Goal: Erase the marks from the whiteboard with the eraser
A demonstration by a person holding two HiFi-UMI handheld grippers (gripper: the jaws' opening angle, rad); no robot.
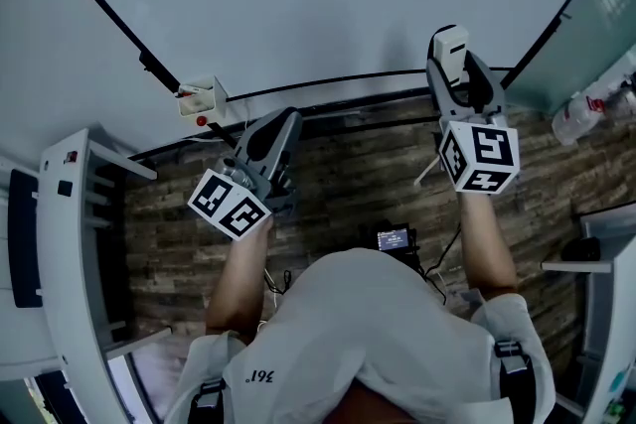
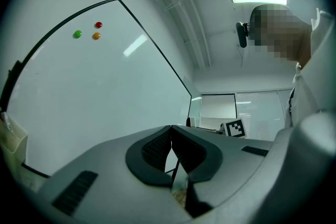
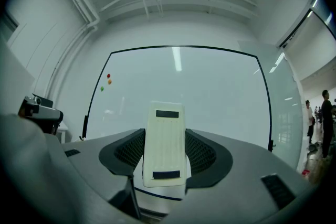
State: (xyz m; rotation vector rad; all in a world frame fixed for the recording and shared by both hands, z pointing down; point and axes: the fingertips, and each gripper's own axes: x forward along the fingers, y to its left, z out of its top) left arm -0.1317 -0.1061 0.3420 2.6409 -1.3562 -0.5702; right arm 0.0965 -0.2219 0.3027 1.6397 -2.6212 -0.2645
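No marks are seen on the glossy white whiteboard [image 1: 348,5]; the cream rectangular eraser [image 3: 165,128] is pinched by the right gripper [image 3: 164,139], the left gripper [image 2: 171,139] pressed together, empty.

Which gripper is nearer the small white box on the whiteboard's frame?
Left: left gripper is just right of the box; right gripper, holding the white eraser, is farther right.

The whiteboard [image 1: 328,5] is cut off by the head view's top edge, and in the left gripper view its lower rim is covered by the body of the left tongs [image 2: 171,147]. The lower part of the eraser [image 1: 449,43] is hidden inside the right tongs [image 1: 453,67]. What lies in the small box [image 1: 202,98] at the board's corner cannot be made out. The lit screen [image 1: 394,238] is too small to be read.
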